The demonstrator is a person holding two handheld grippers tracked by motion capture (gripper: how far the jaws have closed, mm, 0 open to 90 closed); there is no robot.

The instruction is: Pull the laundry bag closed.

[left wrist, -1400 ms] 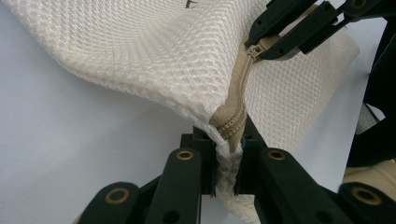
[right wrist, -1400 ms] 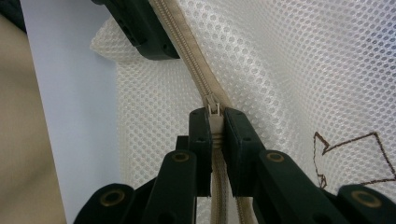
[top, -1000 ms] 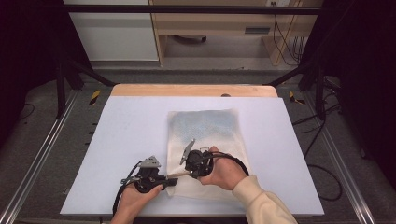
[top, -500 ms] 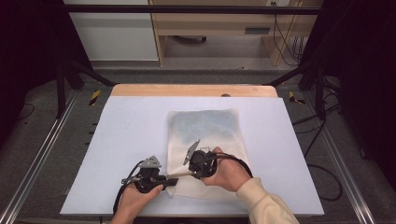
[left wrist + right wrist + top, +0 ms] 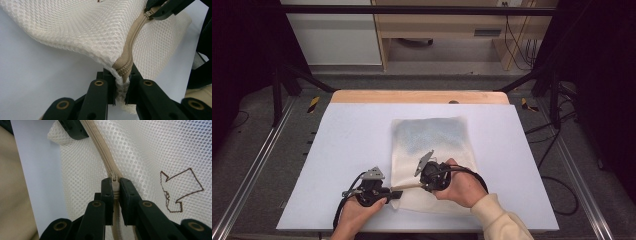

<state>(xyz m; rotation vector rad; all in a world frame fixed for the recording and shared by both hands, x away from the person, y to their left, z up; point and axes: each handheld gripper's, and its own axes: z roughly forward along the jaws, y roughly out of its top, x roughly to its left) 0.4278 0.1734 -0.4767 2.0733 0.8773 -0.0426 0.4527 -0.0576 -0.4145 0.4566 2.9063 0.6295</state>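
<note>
A cream mesh bag [image 5: 432, 140] lies flat on the white table top [image 5: 347, 145], its zipper edge toward the near side. My left gripper [image 5: 398, 194] points right and is shut on the bag's corner at the zipper's end [image 5: 122, 68]. My right gripper [image 5: 422, 184] sits a short way along the zipper, shut on the zipper pull [image 5: 114, 182]. In the left gripper view the right gripper's jaws pinch the slider [image 5: 149, 13] at top right, and the beige zipper tape [image 5: 133, 37] runs taut between the two. The corner is lifted slightly off the table.
A brown embroidered outline [image 5: 178, 191] marks the mesh beside the zipper. A wooden strip [image 5: 412, 96] borders the table's far edge, and metal rails [image 5: 257, 165] run along both sides. Cables [image 5: 557, 185] trail on the floor at right. A person's sleeve [image 5: 497, 215] enters from below.
The right gripper has shifted slightly to the right along the zipper, still closed on the pull. The left gripper has stayed in place on the corner.
</note>
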